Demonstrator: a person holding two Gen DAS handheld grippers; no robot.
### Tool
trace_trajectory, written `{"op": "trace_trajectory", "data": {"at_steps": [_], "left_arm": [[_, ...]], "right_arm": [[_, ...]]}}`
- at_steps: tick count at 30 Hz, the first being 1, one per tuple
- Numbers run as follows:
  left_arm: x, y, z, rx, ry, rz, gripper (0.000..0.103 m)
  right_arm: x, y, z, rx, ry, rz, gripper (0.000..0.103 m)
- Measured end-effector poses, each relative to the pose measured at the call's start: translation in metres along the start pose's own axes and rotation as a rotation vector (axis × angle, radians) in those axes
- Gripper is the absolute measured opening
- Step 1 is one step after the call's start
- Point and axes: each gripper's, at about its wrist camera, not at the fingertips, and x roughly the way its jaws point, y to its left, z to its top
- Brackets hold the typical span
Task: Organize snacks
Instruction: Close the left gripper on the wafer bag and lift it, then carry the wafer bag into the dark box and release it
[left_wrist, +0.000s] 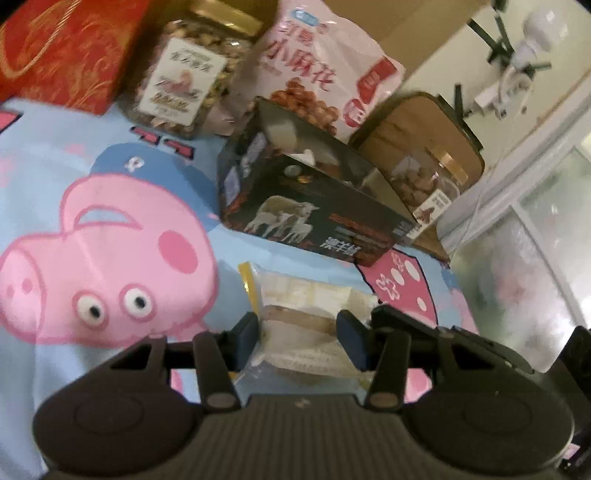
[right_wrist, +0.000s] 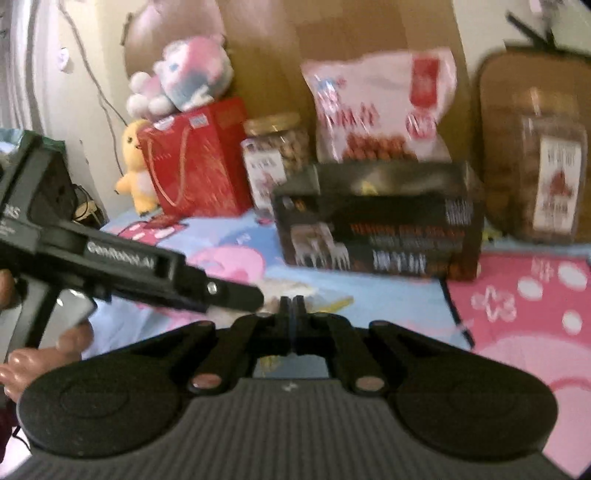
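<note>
A clear-wrapped snack packet (left_wrist: 295, 295) with a yellow edge lies on the pale blue cartoon-pig sheet (left_wrist: 110, 240). My left gripper (left_wrist: 299, 334) is open, its blue pads on either side of the packet's near end. In the right wrist view that gripper reaches in from the left, and one of its fingers (right_wrist: 236, 293) lies over the packet (right_wrist: 325, 301). My right gripper (right_wrist: 291, 302) is shut just in front of the packet, and I see nothing between its pads. Behind stands a black box (left_wrist: 314, 206) (right_wrist: 376, 229) printed with sheep.
Along the back stand a red gift bag (right_wrist: 195, 158), a nut jar (right_wrist: 277, 155), a pink snack bag (right_wrist: 380, 110), a second jar (right_wrist: 546, 173) before a brown case (left_wrist: 406, 122), and plush toys (right_wrist: 184, 74). A hand (right_wrist: 44, 354) holds the left gripper.
</note>
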Motion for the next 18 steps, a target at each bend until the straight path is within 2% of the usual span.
{"op": "trace_trajectory", "data": {"at_steps": [1, 2, 3, 4, 6, 7, 9, 11, 13, 14, 15, 17, 18], "left_arm": [[-0.001, 0.005, -0.001, -0.015, 0.007, -0.023, 0.047], [-0.001, 0.01, -0.001, -0.037, 0.016, -0.05, 0.037], [-0.003, 0.015, -0.003, -0.057, 0.019, -0.065, 0.035], [-0.005, 0.019, -0.004, -0.071, 0.019, -0.081, 0.033], [-0.012, 0.027, -0.006, -0.097, -0.004, -0.087, 0.034], [-0.018, 0.031, -0.007, -0.103, -0.02, -0.082, 0.034], [-0.027, 0.038, -0.006, -0.107, -0.041, -0.069, 0.036], [-0.029, 0.04, -0.004, -0.107, -0.043, -0.068, 0.037], [-0.028, 0.039, -0.002, -0.091, -0.036, -0.076, 0.045], [-0.026, 0.036, -0.001, -0.079, -0.032, -0.078, 0.05], [-0.023, 0.033, -0.001, -0.064, -0.028, -0.079, 0.052], [-0.015, 0.026, -0.001, -0.034, -0.008, -0.082, 0.052], [-0.011, 0.023, -0.001, -0.022, 0.005, -0.083, 0.053]], "right_arm": [[0.001, 0.002, 0.003, -0.004, -0.001, 0.01, 0.005], [0.004, 0.005, 0.006, -0.003, 0.003, 0.041, 0.005], [0.009, 0.008, 0.009, 0.017, 0.025, 0.11, 0.005], [0.013, 0.013, 0.011, 0.02, 0.029, 0.128, 0.005], [0.018, 0.035, 0.014, -0.087, -0.001, 0.075, 0.005], [0.018, 0.039, 0.015, -0.101, -0.009, 0.08, 0.006], [0.018, 0.036, 0.019, -0.069, -0.005, 0.12, 0.006], [0.017, 0.029, 0.019, -0.057, -0.003, 0.086, 0.008], [0.014, 0.019, 0.014, -0.016, 0.017, 0.069, 0.011], [0.011, 0.013, 0.01, 0.005, 0.025, 0.062, 0.018], [0.008, 0.008, 0.005, 0.016, 0.032, 0.044, 0.036], [-0.002, 0.005, -0.009, 0.004, 0.033, 0.006, 0.061], [-0.006, 0.005, -0.016, -0.013, 0.034, -0.008, 0.063]]}}
